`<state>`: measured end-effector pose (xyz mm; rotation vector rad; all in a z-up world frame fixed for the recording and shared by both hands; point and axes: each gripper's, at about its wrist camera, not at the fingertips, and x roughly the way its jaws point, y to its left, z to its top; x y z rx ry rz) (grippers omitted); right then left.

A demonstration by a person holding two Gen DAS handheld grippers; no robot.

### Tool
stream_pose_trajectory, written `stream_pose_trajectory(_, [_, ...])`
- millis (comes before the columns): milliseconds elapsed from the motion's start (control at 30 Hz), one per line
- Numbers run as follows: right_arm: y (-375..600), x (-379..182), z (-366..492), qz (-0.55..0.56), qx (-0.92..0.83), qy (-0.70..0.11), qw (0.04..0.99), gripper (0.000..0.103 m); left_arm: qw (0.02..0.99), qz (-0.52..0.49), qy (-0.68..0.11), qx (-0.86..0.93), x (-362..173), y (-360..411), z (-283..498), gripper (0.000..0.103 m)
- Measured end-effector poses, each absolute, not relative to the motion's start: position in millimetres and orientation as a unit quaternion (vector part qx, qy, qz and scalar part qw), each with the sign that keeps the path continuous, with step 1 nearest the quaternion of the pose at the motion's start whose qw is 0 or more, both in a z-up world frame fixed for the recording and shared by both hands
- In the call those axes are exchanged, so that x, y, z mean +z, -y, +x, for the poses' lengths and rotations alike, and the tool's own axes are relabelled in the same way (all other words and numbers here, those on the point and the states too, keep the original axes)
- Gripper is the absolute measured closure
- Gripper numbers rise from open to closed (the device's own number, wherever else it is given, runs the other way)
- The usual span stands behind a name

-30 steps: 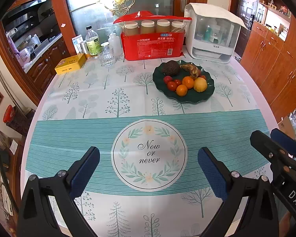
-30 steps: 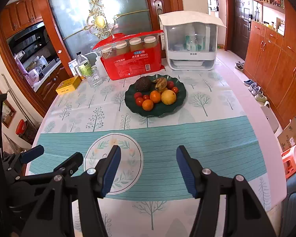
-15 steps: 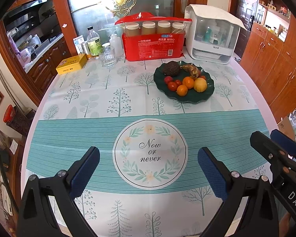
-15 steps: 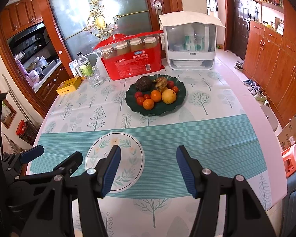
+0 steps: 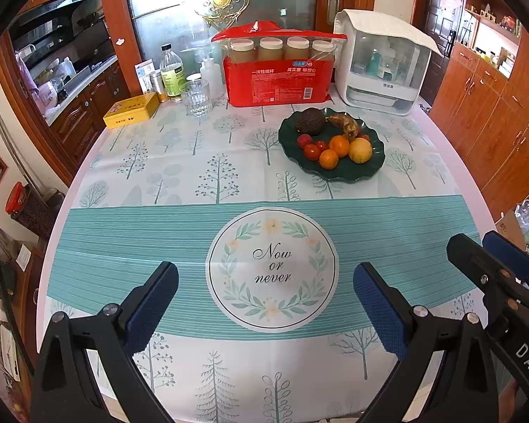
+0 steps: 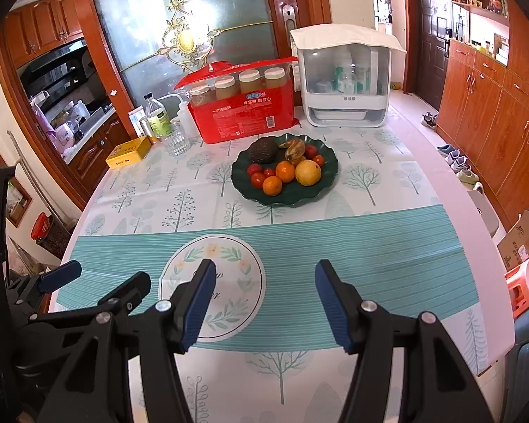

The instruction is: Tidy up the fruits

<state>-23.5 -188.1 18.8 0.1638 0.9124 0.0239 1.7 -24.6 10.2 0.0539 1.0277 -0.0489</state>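
Observation:
A dark green plate (image 5: 374,172) (image 6: 321,190) stands at the far middle of the table. It holds a dark avocado (image 5: 310,121) (image 6: 263,150), a yellow fruit (image 5: 360,150) (image 6: 308,172), oranges (image 5: 328,159) (image 6: 285,171), small red tomatoes (image 5: 311,151) (image 6: 257,179) and a brownish fruit (image 5: 344,123) (image 6: 294,148). My left gripper (image 5: 266,294) is open and empty above the near table, over the round "Now or never" print. My right gripper (image 6: 264,294) is open and empty to its right; it also shows at the right edge of the left wrist view (image 5: 490,257). Both are well short of the plate.
Along the table's far edge stand a red pack of jars (image 5: 280,70) (image 6: 241,104), a white cabinet-like box (image 5: 382,65) (image 6: 345,77), a glass (image 5: 195,98), bottles (image 5: 171,72) and a yellow tin (image 5: 132,110). Wooden cupboards stand at the right, a kitchen counter at the left.
Both views have shifted slightly; the plate and far objects sit a little lower in frame. Both grippers stay open and empty.

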Motion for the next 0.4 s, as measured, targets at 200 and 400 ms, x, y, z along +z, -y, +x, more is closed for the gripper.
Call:
stream_pose_trajectory(200, [189.2,18.7,-23.4,0.079,0.011,-0.44,0.894,0.044,0.87,0.025,-0.491,-0.024,10.0,24.1,1.3,0.004])
stream_pose_trajectory(400, [186.3,20.3,-25.4,0.082,0.01,-0.441,0.894,0.044,0.87,0.023,-0.492,-0.026,9.6,24.0,0.6,0.004])
